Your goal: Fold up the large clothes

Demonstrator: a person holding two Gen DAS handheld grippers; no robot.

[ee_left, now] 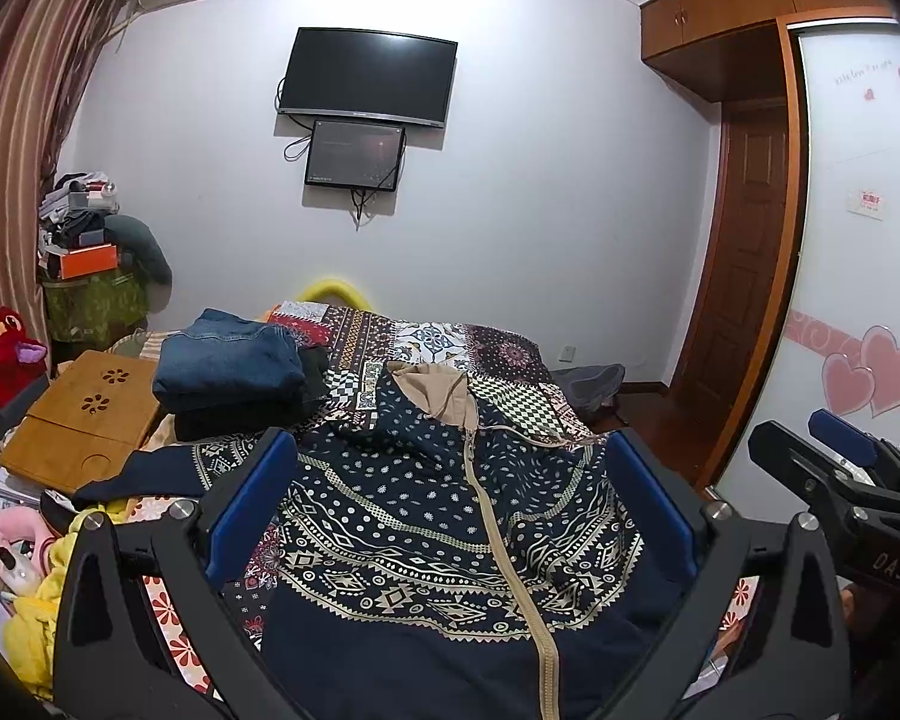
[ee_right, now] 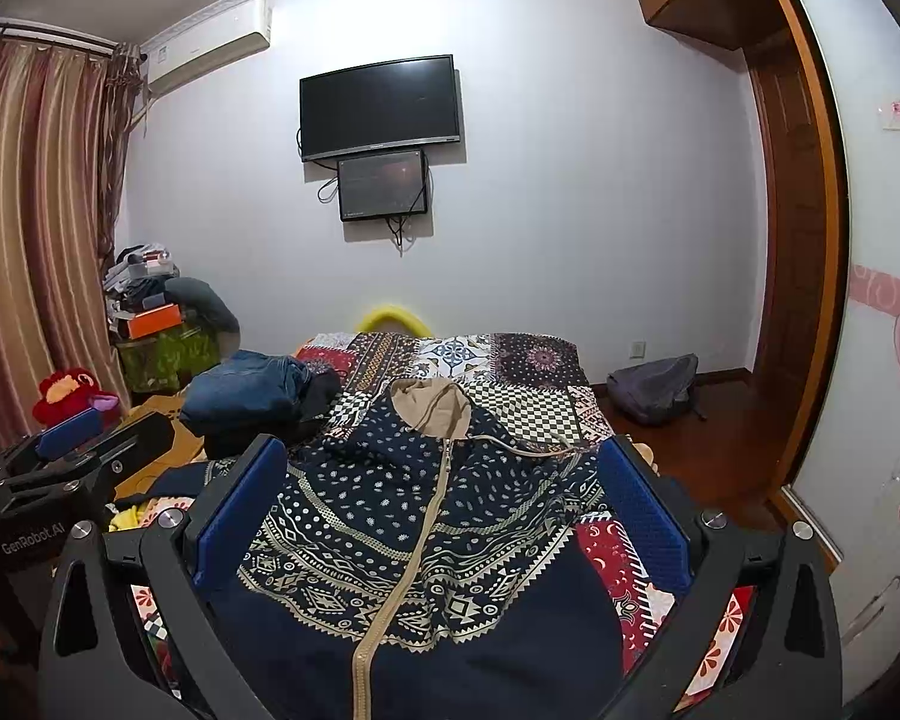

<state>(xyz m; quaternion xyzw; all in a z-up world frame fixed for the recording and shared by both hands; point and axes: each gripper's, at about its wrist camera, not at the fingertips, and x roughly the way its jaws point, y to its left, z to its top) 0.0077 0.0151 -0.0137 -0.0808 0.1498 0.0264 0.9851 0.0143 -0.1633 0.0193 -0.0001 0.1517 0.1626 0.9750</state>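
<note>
A navy hooded jacket (ee_left: 414,516) with cream patterns and a beige zipper lies front up on the patchwork bed, hood away from me; it also shows in the right wrist view (ee_right: 426,516). My left gripper (ee_left: 450,462) is open above the jacket, holding nothing. My right gripper (ee_right: 444,468) is open above the jacket too, empty. The right gripper shows at the right edge of the left wrist view (ee_left: 840,450). The left gripper shows at the left of the right wrist view (ee_right: 72,438).
A stack of folded jeans and dark clothes (ee_left: 234,366) sits on the bed's left. A wooden lap tray (ee_left: 84,420) and toys lie further left. A grey backpack (ee_right: 654,387) is on the floor at right. Wardrobe doors (ee_left: 864,276) stand close on the right.
</note>
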